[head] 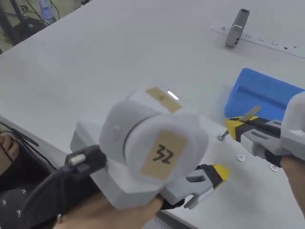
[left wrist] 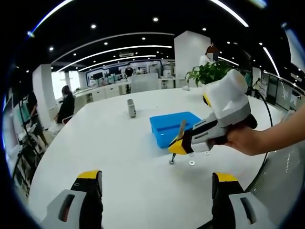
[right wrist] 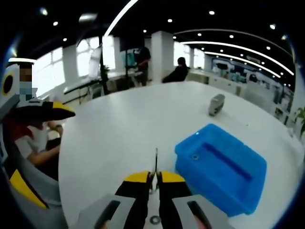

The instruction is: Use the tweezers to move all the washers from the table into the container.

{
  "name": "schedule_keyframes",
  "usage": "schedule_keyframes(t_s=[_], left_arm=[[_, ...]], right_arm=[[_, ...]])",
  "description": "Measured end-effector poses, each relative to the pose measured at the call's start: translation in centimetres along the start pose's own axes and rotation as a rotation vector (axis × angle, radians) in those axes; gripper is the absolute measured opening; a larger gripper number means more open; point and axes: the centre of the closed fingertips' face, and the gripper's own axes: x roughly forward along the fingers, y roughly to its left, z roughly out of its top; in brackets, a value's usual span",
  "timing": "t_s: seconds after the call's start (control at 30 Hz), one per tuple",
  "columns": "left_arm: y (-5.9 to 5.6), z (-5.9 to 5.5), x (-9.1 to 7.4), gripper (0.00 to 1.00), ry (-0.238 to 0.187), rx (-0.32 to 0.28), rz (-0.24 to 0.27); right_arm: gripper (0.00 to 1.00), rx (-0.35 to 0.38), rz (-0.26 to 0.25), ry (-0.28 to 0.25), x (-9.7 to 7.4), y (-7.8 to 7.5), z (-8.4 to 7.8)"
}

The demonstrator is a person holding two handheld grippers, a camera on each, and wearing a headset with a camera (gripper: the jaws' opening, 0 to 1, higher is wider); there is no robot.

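At the left, the left gripper [left wrist: 156, 175] hovers over the worktop [head: 119, 71], fingers apart and empty. Rightward, the right gripper [right wrist: 155, 175] has its fingers clamped on the tweezers [right wrist: 156, 160], tips down near loose washers [head: 240, 157]. Best to lower slowly, pinch one washer by its rim, lift clear, then release over the container [head: 259, 81] just beyond. The worktop is white and smooth, so washers may skid. Around is an open office, with strip lights and seated people.

A grey handheld device [head: 237, 27] lay beside a white power strip [head: 267, 41] near the table's [head: 119, 62] far edge; a potted plant [left wrist: 209, 72] stood beyond.
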Motion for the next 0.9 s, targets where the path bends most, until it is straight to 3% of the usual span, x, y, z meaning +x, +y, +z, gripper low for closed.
schedule_keyframes(t_s=[0.13,0.47,0.7,0.9], left_arm=[[0.0,0.1,0.0,0.99,-0.006,-0.001,0.000],[-0.3,-0.1,0.0,0.99,0.005,0.016,-0.018],[-0.9,-0.1,0.1,0.99,0.007,0.051,-0.035],[-1.3,-0.3,0.2,0.99,0.020,0.066,-0.051]], right_arm=[[0.02,0.000,0.007,0.021,0.2,0.1,0.1],[0.02,0.056,0.008,-0.008,-1.4,-1.3,2.7],[0.02,0.080,-0.009,-0.059,-2.9,-2.9,5.0],[0.02,0.082,-0.045,-0.076,-2.8,-4.7,5.6]])
